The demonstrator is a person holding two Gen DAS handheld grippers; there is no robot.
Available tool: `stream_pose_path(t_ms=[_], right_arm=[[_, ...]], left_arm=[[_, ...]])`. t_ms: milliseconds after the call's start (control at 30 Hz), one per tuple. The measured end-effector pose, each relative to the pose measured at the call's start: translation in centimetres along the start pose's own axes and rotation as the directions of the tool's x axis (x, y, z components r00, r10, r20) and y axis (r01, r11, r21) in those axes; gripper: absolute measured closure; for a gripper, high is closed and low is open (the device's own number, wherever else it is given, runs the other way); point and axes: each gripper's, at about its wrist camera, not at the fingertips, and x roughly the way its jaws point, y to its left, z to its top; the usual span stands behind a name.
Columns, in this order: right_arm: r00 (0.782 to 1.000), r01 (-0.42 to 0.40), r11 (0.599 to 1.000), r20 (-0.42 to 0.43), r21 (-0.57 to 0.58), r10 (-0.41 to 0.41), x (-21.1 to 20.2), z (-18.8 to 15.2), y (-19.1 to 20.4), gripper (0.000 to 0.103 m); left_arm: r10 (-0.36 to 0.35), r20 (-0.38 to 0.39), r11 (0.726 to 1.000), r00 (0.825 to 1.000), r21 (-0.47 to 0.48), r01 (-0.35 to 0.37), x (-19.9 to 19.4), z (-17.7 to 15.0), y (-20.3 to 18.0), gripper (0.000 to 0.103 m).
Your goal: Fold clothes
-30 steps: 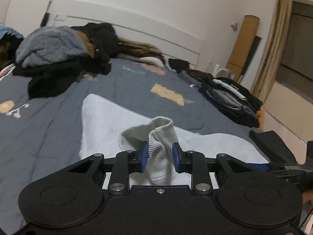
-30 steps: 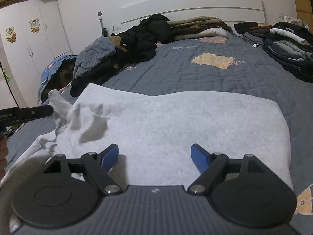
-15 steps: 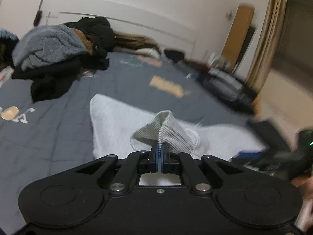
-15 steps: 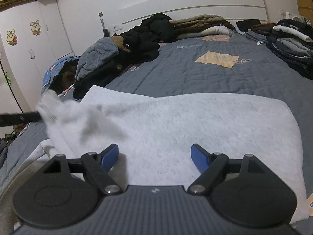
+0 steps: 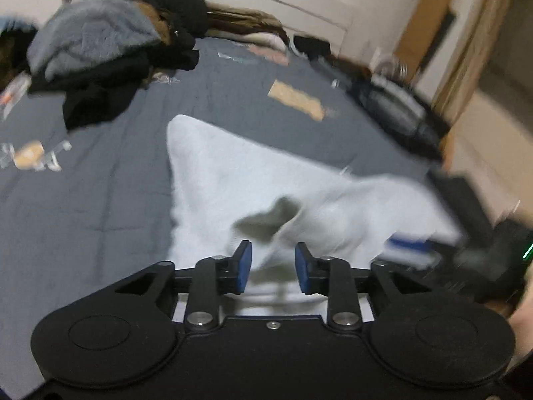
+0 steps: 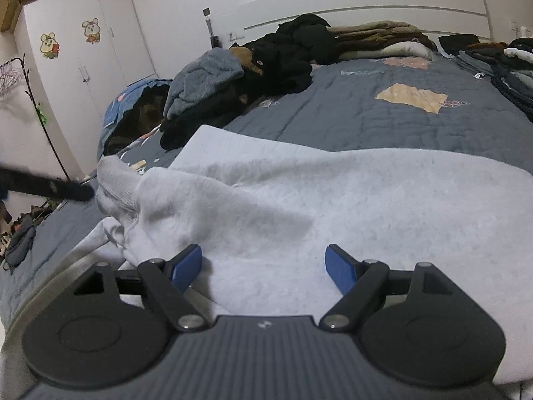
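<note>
A light grey sweatshirt (image 5: 233, 173) lies spread on the grey quilt (image 5: 83, 200). Its sleeve (image 5: 319, 220) is folded in over the body, blurred. My left gripper (image 5: 273, 263) hovers low over it, its jaws opening, with loose sleeve cloth in the gap and the pads not pressing on it. In the right wrist view the ribbed cuff (image 6: 115, 186) stands up just past the left gripper's black finger (image 6: 66, 191). My right gripper (image 6: 263, 266) is open above the sweatshirt (image 6: 366, 200), nothing between its blue pads.
A heap of dark clothes and a grey fleece (image 6: 206, 76) sits at the bed's far left. Folded stacks (image 6: 513, 66) line the right side. A white wardrobe (image 6: 83, 50) stands left of the bed. A hand (image 5: 523, 316) shows at the left wrist view's right edge.
The left jaws closed on the ribbed cuff half a second ago and have since parted, letting it go. The sleeve now lies further over the sweatshirt's body. The right gripper moved slightly over the cloth.
</note>
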Motion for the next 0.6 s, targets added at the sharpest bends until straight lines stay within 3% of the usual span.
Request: stream_pose_path(t_ms=[100,300,400,600], right_arm=[[1.000,-0.002,1.000,-0.006,-0.002,0.002,0.3,0.0,0.2,0.022],[0.999,-0.024,1.000,-0.023,-0.016,0.023,0.5,0.0,0.6,0.022],[0.999,-0.029,0.999,-0.027,-0.018,0.028,0.6,0.1,0.5,0.022],[0.998,-0.042,0.999,-0.038,-0.029,0.041,0.7,-0.1,0.5,0.022]], left_arm=[[-0.042,0.005,0.992,0.999,-0.115,0.042,0.8,-0.2,-1.0,0.071],[0.088,0.050,0.952,0.995,-0.300,-0.069,2.8,-2.3,-2.2,0.071],[0.103,0.104,0.915,0.989,-0.401,-0.053,2.8,-2.7,-1.4,0.071],[0.168,0.148,0.883,0.975,-0.462,-0.082,3.3,-3.2,-0.7,0.070]])
